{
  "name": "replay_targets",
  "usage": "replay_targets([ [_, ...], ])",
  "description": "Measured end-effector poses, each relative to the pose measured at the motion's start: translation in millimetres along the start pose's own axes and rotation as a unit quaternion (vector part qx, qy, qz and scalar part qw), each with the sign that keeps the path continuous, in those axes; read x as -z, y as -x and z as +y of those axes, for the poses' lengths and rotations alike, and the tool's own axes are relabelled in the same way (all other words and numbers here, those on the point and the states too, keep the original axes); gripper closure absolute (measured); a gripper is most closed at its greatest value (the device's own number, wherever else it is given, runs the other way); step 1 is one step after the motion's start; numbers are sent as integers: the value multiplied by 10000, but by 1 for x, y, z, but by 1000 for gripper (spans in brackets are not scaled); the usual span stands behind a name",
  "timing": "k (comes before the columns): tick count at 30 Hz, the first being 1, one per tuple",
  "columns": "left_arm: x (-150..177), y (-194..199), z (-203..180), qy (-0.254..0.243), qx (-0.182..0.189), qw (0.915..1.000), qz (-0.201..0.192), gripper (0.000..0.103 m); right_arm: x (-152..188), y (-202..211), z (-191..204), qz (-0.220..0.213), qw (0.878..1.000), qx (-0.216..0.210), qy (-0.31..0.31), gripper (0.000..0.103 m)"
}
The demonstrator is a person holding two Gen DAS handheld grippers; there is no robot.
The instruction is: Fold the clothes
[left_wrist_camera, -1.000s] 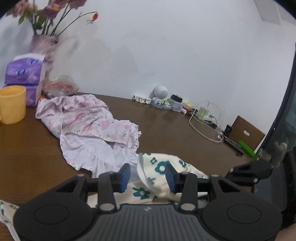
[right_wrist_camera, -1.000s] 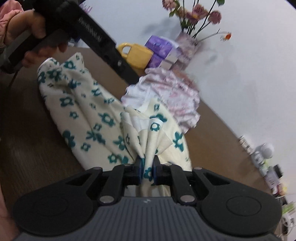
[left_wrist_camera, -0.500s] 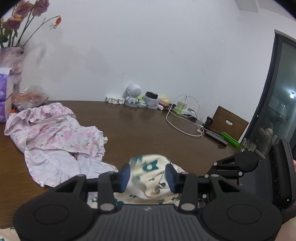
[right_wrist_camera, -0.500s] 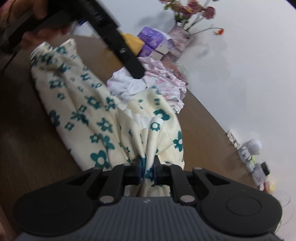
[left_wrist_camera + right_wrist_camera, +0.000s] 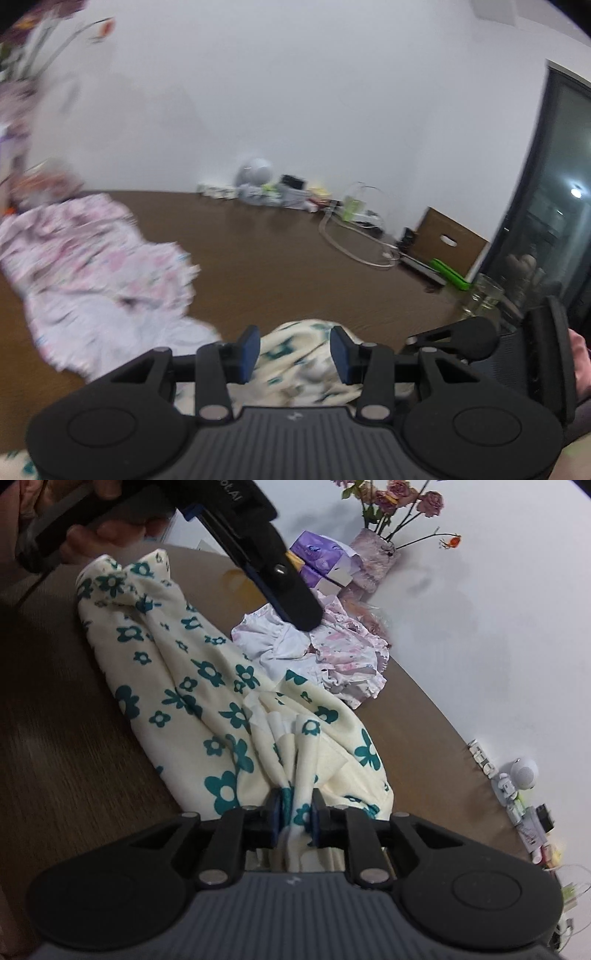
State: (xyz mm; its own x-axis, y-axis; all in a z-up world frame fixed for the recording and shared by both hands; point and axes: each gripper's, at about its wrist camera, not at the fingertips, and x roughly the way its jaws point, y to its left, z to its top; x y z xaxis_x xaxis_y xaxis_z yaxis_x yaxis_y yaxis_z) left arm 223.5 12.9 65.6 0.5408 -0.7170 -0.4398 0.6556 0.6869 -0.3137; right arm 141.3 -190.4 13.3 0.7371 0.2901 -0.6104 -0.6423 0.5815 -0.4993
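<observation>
While right gripper [image 5: 294, 821] loosens around cream garment's [image 5: 192, 686] bunched edge, left gripper [image 5: 294, 350] released, bare table [image 5: 266, 258] beyond.

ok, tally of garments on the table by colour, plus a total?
Cream garment with teal flowers: 1
Pink floral garment: 1
Total: 2

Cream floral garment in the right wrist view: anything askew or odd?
Yes. The cream floral garment lies bunched and twisted on the table, not flat; a gathered wad sits between the opening right gripper.
</observation>
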Motion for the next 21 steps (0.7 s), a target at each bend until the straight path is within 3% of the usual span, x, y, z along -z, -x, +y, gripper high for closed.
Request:
replay_targets([
  [3, -9, -29, -17, -245, 221, 9993, 193, 64, 0, 5, -8, -96, 9993, -161, -321, 81],
  [4, -11, -40, -23, -323, 283, 9987, 276, 65, 1, 8, -12, -149, 9985, -240, -471, 71],
  [5, -10, -50, -25, -363, 294, 9981, 410, 66, 3, 13, -18, -221, 9967, -360, -689, 49],
  [7, -8, -70, -29, -444, 314, 9962, 677, 71, 7, 23, -30, -363, 9912, -597, -1121, 33],
  [8, -5, -77, -29, -475, 292, 9954, 779, 77, 11, 29, -37, -427, 9877, -692, -1336, 33],
  [12, 7, -78, -24, -465, 210, 9946, 903, 78, 35, 48, -69, -626, 9627, -953, -2456, 33],
  [15, 15, -69, -20, -473, 128, 9947, 903, 79, 50, 49, -86, -704, 9424, -995, -3114, 53],
  [17, 20, -62, -20, -538, 57, 9943, 924, 79, 53, 36, -91, -581, 9380, -918, -3292, 76],
  [21, 31, -51, -23, -706, -117, 9925, 993, 79, 54, 17, -87, -498, 9355, -902, -3379, 80],
])
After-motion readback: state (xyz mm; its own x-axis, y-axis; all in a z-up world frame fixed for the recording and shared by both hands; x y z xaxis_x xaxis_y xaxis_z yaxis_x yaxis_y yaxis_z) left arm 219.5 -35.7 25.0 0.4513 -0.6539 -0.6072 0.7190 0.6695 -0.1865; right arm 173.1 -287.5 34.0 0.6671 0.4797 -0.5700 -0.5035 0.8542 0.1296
